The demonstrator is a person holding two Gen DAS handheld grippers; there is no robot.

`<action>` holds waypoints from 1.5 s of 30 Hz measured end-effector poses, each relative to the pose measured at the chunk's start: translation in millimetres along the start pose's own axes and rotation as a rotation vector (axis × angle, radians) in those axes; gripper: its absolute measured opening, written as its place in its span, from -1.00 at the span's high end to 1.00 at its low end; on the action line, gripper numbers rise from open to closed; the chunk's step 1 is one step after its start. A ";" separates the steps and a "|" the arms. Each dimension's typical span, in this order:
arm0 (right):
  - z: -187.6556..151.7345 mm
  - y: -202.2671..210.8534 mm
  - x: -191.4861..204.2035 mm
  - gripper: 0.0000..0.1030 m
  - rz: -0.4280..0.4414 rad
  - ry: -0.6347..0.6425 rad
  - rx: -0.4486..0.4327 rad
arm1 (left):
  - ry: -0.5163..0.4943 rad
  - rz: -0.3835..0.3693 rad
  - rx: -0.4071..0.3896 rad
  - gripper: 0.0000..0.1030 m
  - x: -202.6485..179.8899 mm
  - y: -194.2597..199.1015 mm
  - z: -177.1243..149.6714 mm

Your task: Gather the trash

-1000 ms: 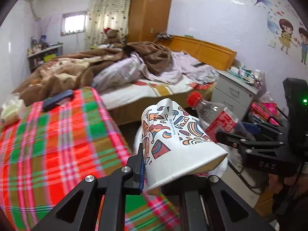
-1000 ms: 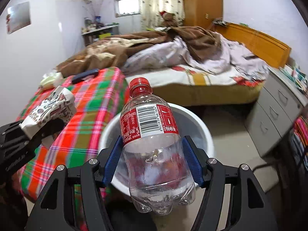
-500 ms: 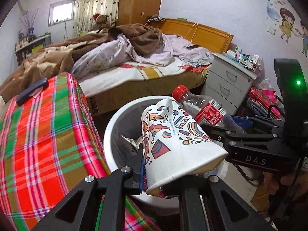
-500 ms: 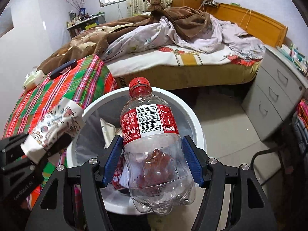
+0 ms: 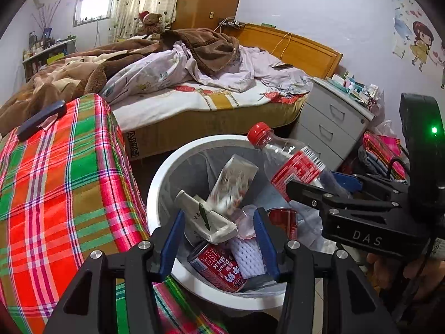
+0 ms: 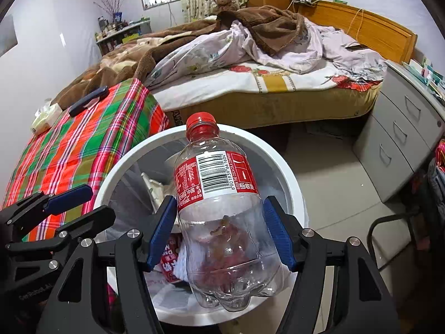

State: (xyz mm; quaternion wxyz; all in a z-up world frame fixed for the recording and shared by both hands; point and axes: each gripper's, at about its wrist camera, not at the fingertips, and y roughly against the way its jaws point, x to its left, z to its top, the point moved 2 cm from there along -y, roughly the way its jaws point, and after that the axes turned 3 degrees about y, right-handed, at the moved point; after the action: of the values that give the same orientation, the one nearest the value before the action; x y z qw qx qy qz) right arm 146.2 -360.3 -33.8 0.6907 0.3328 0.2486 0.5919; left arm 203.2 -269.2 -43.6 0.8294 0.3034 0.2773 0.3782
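Note:
A round white trash bin (image 5: 167, 178) (image 6: 292, 178) stands on the floor beside the plaid table. It holds a red milk can (image 5: 219, 267), white netting and crumpled paper. A patterned paper cup (image 5: 236, 183) is blurred, falling into the bin. My left gripper (image 5: 219, 242) is open and empty just over the bin's near rim; it also shows in the right wrist view (image 6: 78, 206). My right gripper (image 6: 219, 236) is shut on an empty clear plastic bottle (image 6: 219, 206) with red cap and label, held over the bin; the bottle also shows in the left wrist view (image 5: 292, 164).
A table with a red and green plaid cloth (image 5: 55, 183) is left of the bin, with a dark case (image 5: 41, 119) on it. An unmade bed (image 5: 194, 83) lies behind. A grey drawer unit (image 5: 331, 122) and bags (image 5: 383, 150) are to the right.
My left gripper has opened and let go of the paper cup, which drops into the bin. Both grippers moved over the bin. The right still holds the bottle.

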 end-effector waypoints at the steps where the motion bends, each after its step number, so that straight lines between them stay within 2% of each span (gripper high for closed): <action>1: 0.3 4.2 1.3 -0.29 0.004 0.004 -0.015 | -0.004 0.007 -0.003 -0.04 0.3 2.1 0.3; 10: -0.4 44.8 19.3 -0.29 -0.018 0.043 -0.123 | -0.001 0.031 -0.066 -0.07 -2.2 37.7 -3.5; 15: -5.7 60.9 30.3 -0.28 -0.001 0.037 -0.168 | 0.007 0.044 -0.104 -0.08 -0.7 63.4 -12.6; 19: -14.4 72.7 38.9 -0.29 -0.014 0.049 -0.201 | 0.009 0.064 -0.139 -0.10 -0.8 87.1 -24.8; 23: -25.1 85.3 44.9 -0.29 -0.016 0.040 -0.238 | 0.002 0.095 -0.170 -0.20 -3.0 106.6 -38.1; 29: -47.0 99.3 56.6 -0.28 -0.050 0.030 -0.299 | 0.014 0.140 -0.226 -0.20 -1.7 136.6 -64.7; 33: -62.6 106.3 69.9 -0.28 -0.075 0.048 -0.333 | 0.035 0.185 -0.244 -0.20 1.2 152.0 -82.1; 38: -78.0 114.0 76.3 -0.28 -0.082 0.038 -0.353 | 0.015 0.241 -0.254 -0.20 1.2 164.8 -101.8; 45: -91.4 119.2 79.0 -0.28 -0.099 0.000 -0.365 | 0.011 0.241 -0.254 -0.20 0.2 172.5 -119.9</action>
State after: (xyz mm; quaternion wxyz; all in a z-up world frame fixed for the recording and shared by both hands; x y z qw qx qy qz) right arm 14.9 -258.3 0.3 0.7678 0.1894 0.1535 0.5925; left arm 41.5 -142.5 0.0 0.8082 0.2252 0.1932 0.5087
